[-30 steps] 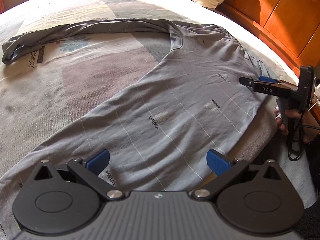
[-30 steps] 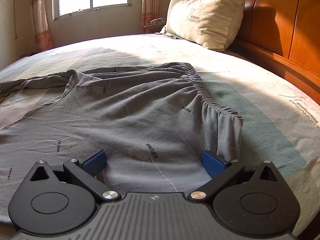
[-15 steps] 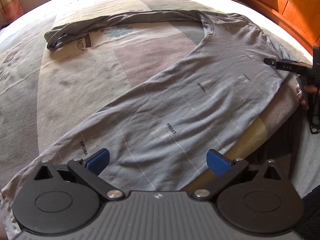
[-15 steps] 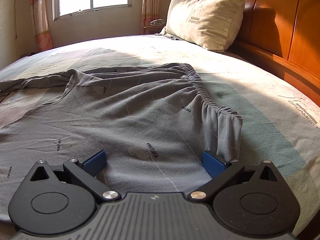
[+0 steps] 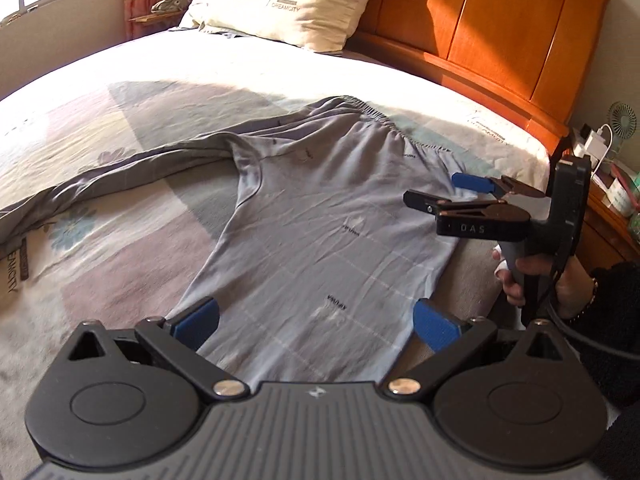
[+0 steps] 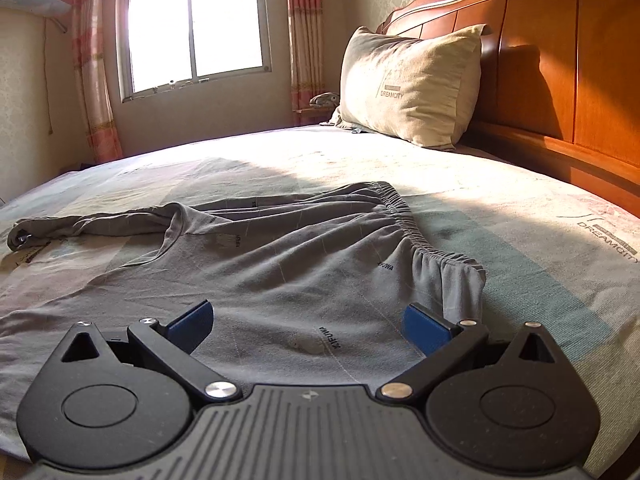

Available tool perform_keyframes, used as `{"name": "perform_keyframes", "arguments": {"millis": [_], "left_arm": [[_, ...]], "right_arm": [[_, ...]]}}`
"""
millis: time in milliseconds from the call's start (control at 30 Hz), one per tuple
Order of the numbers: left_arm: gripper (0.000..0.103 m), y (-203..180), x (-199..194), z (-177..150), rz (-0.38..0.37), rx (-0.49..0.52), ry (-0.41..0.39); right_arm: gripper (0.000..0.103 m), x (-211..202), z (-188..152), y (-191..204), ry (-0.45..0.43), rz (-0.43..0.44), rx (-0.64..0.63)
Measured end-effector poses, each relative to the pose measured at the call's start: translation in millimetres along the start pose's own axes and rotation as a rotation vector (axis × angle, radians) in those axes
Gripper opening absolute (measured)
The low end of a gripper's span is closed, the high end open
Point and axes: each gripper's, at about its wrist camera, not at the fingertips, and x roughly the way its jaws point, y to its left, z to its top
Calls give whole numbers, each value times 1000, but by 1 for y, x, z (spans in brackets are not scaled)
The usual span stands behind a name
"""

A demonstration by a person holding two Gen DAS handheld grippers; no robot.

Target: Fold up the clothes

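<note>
Far leg (image 5: 120, 176): thin grey knit, twisted into a loose rope, trailing left across the bed; limp, likely to drag and bunch if pulled from one end.
Bedsheet (image 5: 100, 248): pastel patchwork print, slightly rumpled; probably enough friction to hold cloth while smoothing.
Left claw (image 5: 316, 322): spread wide, blue pads apart, holding nothing, hovering low over the near leg.
Grey trousers (image 5: 320, 208): spread flat on the bed near its front edge, near leg running toward the camera; light, soft, creased, with faint white grid lines and small printed logos; not fragile, not slippery, no stiffness to keep a fold crisp.
Waistband (image 6: 416, 236): gathered elastic, ruffled and thicker than the rest; judged the firmest place to pinch, together with a leg hem.
Right claw (image 6: 308, 326): also wide open and empty, low over the seat of the trousers just short of the waistband corner.
Pillow (image 6: 408, 88): beige, plump, well apart at the wooden headboard.
</note>
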Motion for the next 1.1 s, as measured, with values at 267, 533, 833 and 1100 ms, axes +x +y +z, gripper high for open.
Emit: {"name": "perform_keyframes", "arguments": {"millis": [267, 533, 833, 1100], "left_arm": [[102, 37, 74, -6, -19, -77, 55], [102, 61, 78, 4, -94, -237, 108], [102, 72, 91, 31, -120, -285, 282], [102, 105, 45, 73, -79, -393, 391]], "right_arm": [[103, 12, -11, -5, 80, 11, -92], [103, 27, -6, 3, 173, -22, -116], [103, 58, 29, 11, 430, -85, -91], [103, 85, 110, 24, 629, -81, -70]]}}
